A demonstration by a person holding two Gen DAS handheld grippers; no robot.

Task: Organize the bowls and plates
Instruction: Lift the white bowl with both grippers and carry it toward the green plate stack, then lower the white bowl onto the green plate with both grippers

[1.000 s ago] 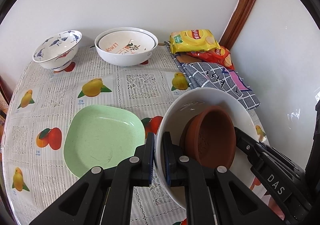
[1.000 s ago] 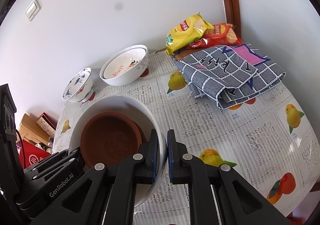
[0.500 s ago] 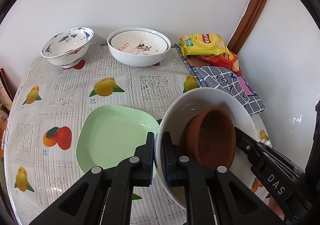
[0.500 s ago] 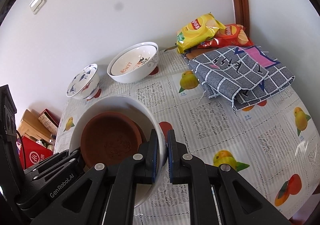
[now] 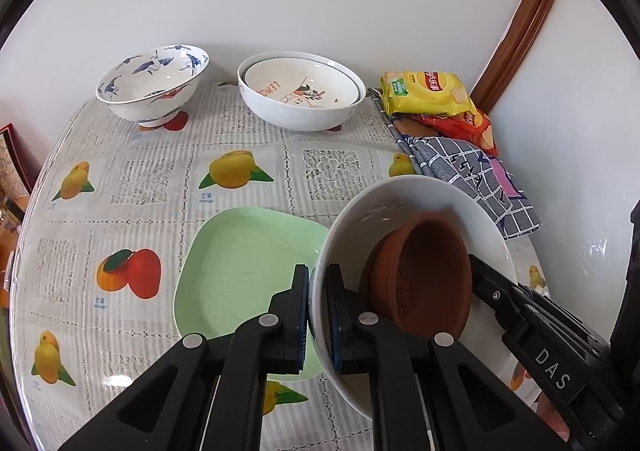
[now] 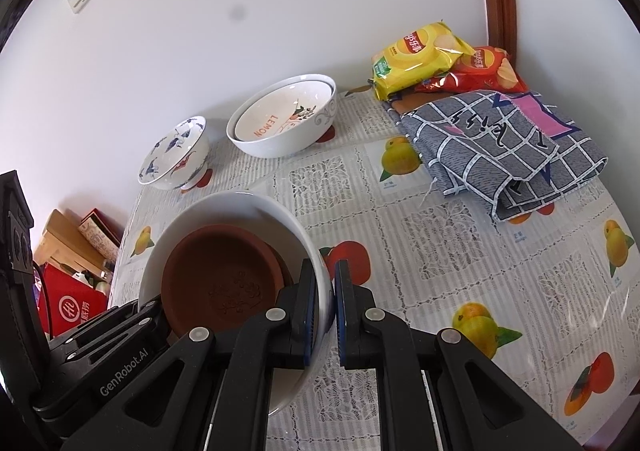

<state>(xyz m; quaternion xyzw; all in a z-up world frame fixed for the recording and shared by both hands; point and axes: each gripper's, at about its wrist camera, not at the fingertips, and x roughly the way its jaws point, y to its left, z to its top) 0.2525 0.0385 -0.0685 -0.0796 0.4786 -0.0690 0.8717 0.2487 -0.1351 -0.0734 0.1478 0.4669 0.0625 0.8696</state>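
Observation:
Both grippers hold one large white bowl [image 5: 420,195] by opposite rims, above the table. My left gripper [image 5: 318,315] is shut on its left rim. My right gripper [image 6: 325,311] is shut on its right rim [image 6: 280,215]. A brown clay dish [image 5: 424,275] lies inside the bowl and also shows in the right wrist view [image 6: 220,279]. A pale green square plate [image 5: 244,271] lies on the table just left of the bowl. At the back stand a blue-patterned bowl [image 5: 154,81] and a white bowl with a lemon-print bowl nested in it [image 5: 302,93].
The table wears a fruit-print cloth [image 5: 132,187]. Yellow and red chip bags [image 5: 430,93] and a folded grey checked cloth [image 6: 508,147] lie at the back right by the wall. Boxes [image 6: 72,303] sit on the floor past the table's left edge.
Both grippers and the held white bowl have risen and drawn back a little. The table items now sit lower and more central in view. The grips have not changed.

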